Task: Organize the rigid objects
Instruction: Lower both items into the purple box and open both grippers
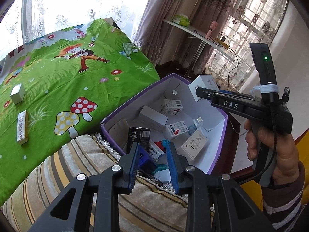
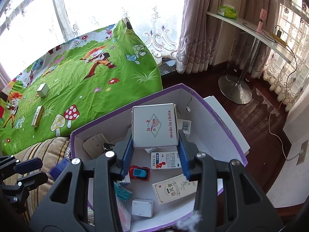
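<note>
A purple-edged cardboard box [image 1: 220, 116] [image 2: 229, 135] holds several small cartons and a red toy car [image 2: 139, 172]. My right gripper [image 2: 156, 145] is shut on a white box printed "made in china" [image 2: 154, 127] and holds it above the open purple box; it shows in the left wrist view too [image 1: 202, 89]. My left gripper [image 1: 153, 150] is open and empty over the box's near edge. A dark blue object [image 1: 145, 160] lies just beyond its left finger. Two small boxes lie on the green cloth: a white one [image 1: 17, 93] [image 2: 42, 89] and a long one [image 1: 22, 127] [image 2: 37, 116].
The green cartoon cloth [image 1: 67, 77] covers a surface to the left. A striped cushion [image 1: 77, 174] lies under my left gripper. A white shelf on a metal stand [image 2: 249, 31] stands at the right over a dark wood floor, with cables and curtains behind.
</note>
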A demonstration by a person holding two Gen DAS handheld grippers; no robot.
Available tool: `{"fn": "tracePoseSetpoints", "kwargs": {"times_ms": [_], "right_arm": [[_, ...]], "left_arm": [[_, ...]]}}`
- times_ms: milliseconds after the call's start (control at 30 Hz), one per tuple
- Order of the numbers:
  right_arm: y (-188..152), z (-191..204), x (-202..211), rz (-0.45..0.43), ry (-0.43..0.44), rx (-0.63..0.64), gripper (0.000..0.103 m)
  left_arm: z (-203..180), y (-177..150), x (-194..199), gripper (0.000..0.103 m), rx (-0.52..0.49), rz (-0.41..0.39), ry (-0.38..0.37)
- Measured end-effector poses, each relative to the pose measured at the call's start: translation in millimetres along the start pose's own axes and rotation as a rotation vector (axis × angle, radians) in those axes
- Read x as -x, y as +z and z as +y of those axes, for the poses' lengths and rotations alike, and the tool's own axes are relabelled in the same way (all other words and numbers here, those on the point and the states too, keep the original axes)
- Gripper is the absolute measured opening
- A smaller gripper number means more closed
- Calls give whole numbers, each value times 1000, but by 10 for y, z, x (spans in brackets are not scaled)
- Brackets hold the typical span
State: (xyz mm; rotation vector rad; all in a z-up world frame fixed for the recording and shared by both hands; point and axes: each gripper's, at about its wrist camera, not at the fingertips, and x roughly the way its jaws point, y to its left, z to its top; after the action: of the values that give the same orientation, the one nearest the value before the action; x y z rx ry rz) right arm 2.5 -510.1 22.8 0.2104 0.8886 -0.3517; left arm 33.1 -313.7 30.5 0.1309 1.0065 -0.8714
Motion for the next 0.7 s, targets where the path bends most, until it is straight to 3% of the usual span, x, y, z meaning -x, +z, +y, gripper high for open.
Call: {"fn": "tracePoseSetpoints", "kwargs": {"times_ms": [267, 400, 700], "right_arm": [[25, -62, 7, -6, -35, -18, 48], [30, -64, 3, -6, -32, -26, 63], [31, -30, -2, -1, -19, -22, 63]], "left_arm": [[-76, 7, -61, 34, -17, 19, -31], [-38, 3, -62, 35, 2, 19, -32], [49, 12, -48, 36, 42, 19, -34]]}}
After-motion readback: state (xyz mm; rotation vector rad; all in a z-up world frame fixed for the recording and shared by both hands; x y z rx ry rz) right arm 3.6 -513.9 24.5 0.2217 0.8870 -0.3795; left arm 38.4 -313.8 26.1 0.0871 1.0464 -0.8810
